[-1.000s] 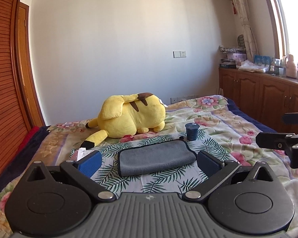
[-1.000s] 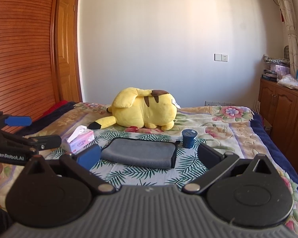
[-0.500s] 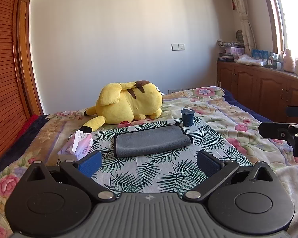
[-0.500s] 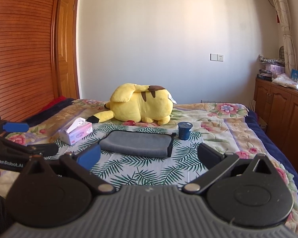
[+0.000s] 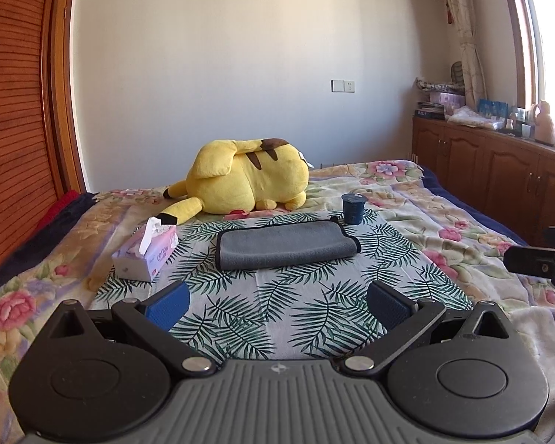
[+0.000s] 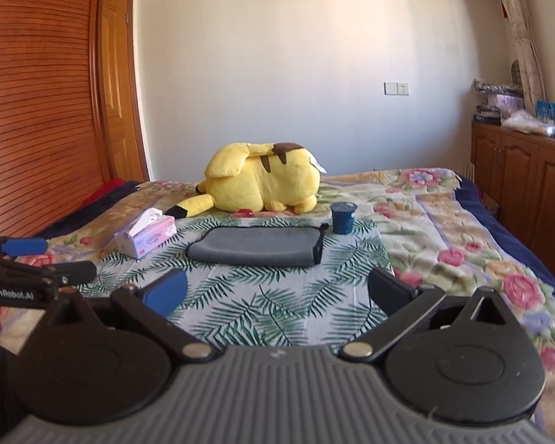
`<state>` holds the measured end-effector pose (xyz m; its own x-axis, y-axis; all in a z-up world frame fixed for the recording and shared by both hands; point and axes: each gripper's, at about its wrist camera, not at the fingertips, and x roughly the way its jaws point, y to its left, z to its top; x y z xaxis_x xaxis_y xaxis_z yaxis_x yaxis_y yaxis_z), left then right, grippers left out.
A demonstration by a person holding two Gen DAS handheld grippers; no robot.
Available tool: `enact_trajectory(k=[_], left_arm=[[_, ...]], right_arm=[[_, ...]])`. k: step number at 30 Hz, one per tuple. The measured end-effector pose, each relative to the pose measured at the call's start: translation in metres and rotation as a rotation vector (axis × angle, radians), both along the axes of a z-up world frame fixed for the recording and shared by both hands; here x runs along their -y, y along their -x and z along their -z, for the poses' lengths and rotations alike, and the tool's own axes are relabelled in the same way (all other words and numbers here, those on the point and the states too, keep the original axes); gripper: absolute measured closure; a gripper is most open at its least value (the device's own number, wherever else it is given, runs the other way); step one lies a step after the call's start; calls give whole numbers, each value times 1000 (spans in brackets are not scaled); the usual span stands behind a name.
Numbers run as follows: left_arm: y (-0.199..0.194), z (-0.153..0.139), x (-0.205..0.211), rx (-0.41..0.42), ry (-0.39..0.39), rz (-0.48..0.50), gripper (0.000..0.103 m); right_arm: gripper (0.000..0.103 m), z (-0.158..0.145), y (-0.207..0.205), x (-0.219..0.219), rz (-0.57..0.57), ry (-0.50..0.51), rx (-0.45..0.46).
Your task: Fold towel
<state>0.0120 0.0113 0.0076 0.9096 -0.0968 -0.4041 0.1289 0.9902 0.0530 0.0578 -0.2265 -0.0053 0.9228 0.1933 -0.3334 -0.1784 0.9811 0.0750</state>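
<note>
A grey towel [image 5: 283,244] lies folded into a flat oblong on the palm-leaf cloth on the bed; it also shows in the right wrist view [image 6: 257,246]. My left gripper [image 5: 277,303] is open and empty, well back from the towel. My right gripper [image 6: 275,288] is open and empty, also back from the towel. Each gripper shows at the edge of the other's view, the right one [image 5: 536,259] and the left one [image 6: 37,255].
A yellow plush toy [image 5: 248,181] lies behind the towel. A dark blue cup [image 5: 352,209] stands at the towel's far right corner. A pink tissue box [image 5: 146,255] sits to the left. Wooden cabinets [image 5: 499,170] line the right wall, a wooden wardrobe [image 6: 37,111] the left.
Both grippers have drawn back from the folded towel, which now looks smaller and farther away. The tissue box has come into the left wrist view. Jaws stay open.
</note>
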Motion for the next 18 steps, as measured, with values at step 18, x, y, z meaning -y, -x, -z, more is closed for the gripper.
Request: enact_trajectory(k=[18], left_arm=[[19,17,-5,48,2,-39,16]], right_arm=[[0,20,17,13,47,31,17]])
